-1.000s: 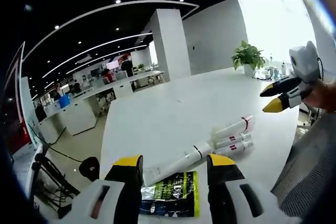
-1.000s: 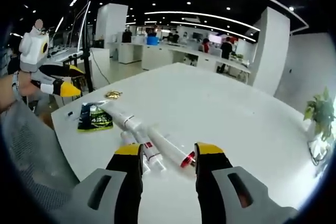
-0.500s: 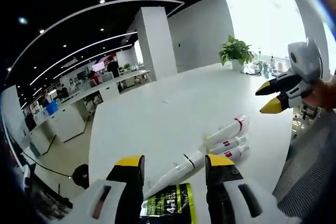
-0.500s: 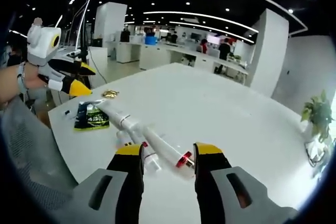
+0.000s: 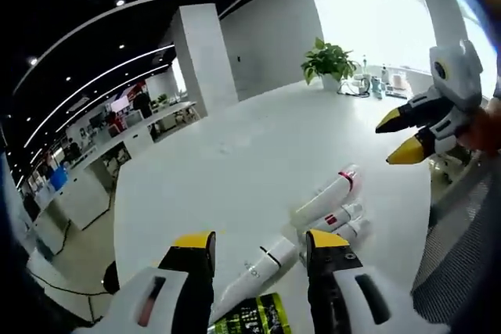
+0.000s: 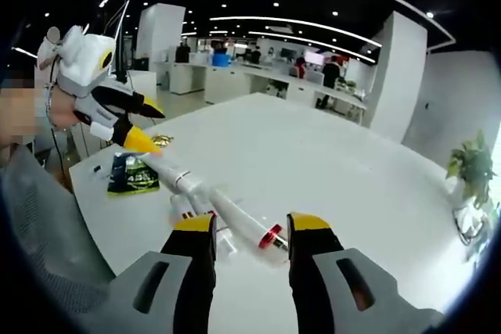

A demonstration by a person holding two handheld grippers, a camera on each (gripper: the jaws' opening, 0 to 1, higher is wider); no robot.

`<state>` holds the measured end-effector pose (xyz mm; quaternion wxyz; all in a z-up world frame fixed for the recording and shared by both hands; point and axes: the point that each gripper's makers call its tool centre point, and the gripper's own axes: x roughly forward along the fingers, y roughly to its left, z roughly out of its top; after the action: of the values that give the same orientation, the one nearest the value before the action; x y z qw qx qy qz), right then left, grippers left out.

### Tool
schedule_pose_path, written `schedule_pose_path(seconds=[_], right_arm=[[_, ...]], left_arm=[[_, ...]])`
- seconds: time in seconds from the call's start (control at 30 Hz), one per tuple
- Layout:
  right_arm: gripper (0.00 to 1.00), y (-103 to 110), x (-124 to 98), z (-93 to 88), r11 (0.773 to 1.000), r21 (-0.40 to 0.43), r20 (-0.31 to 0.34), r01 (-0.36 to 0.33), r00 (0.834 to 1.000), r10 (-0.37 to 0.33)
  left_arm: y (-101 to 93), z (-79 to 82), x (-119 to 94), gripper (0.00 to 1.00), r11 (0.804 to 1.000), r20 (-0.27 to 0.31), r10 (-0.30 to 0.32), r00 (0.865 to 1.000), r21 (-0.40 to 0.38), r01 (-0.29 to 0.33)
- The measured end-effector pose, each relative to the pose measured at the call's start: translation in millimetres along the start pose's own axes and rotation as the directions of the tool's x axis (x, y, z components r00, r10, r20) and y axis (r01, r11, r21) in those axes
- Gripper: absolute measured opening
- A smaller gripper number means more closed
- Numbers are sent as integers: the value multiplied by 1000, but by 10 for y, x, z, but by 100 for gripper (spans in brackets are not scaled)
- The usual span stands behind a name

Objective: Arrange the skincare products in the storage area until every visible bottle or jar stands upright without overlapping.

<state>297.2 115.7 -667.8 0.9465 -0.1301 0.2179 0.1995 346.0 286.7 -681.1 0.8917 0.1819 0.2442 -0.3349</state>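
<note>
White skincare tubes (image 6: 223,213) lie flat and bunched near one corner of a white table (image 6: 329,162), partly hidden behind the right gripper (image 6: 249,232), whose jaws are spread and empty. The left gripper (image 5: 258,252) is likewise parted, holding nothing. A dark green sachet (image 6: 125,175), its print unreadable, lies beside a small gold object (image 6: 164,140). A potted plant (image 5: 327,62) stands at the far edge; open-plan office beyond.
</note>
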Motion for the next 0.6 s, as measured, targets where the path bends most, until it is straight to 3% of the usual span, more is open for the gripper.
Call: schedule_pose_path(seconds=[0.33,0.6], right_arm=[[34,-11,14,-23,1000,9,-10,-3,1000,3],[33,-16,28,-56,1000,9,-26,-4,1000,5]], left_arm=[[-25,57,300,49,996,-52,-74,996,48,76],[-91,78,544,49,981,-124,-133,983,124,148]])
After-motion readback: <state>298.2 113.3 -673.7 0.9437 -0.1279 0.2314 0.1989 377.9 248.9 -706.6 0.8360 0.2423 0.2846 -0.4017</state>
